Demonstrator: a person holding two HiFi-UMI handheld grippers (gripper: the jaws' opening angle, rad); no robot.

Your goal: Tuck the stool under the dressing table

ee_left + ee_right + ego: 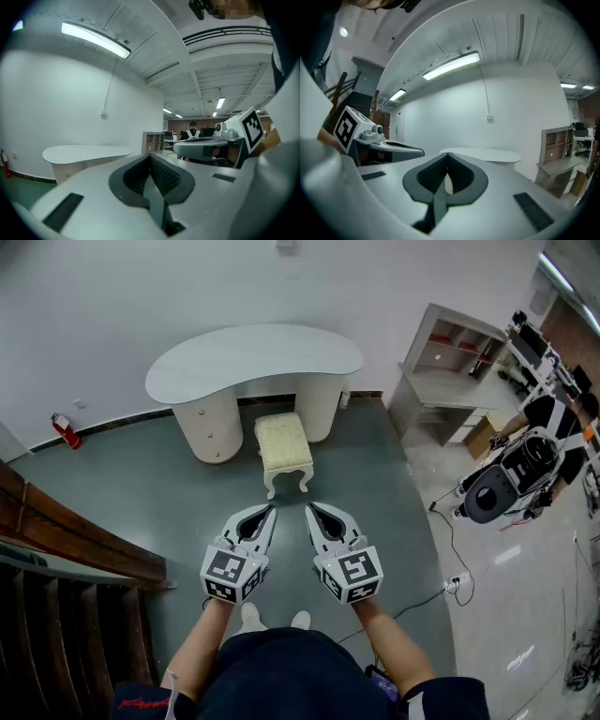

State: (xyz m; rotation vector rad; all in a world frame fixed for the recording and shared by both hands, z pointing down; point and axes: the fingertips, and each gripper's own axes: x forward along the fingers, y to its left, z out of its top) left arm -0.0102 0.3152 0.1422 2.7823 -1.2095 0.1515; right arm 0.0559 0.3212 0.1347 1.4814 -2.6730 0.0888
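Though drawn close at its far end to the overhang of the table (253, 357), mostly out in front of the knee gap: the stool (283, 446), with a cream seat, white curved legs and the far pair hidden behind the seat. Impossible to tell whether that far end lies under the top or just short of it. Hidden altogether in both gripper views, below the jaws; beyond them only the white tabletop and the wall (112, 296).

Jaws of the left gripper (268, 512) pressed together, nothing between the pads. Same for the right gripper (312, 512), closed and empty, bar a thin pale slit behind the tips. Both side by side, near the stool's near end but apart from it.

Plain black-and-white square markers on the cubes (230, 570). Red print on a sleeve (141, 702), too small to read.

Grey-green floor (187, 502) under table and stool, paler and glossier to the right, with a cable (452, 542) and a power strip (457, 583). Red extinguisher (64, 430) at the wall's foot. Dark wooden stairs (66, 540) cut off at the left edge. Shelf unit (450, 362) right of the table. A person (553, 437) with equipment, cropped at the far right.
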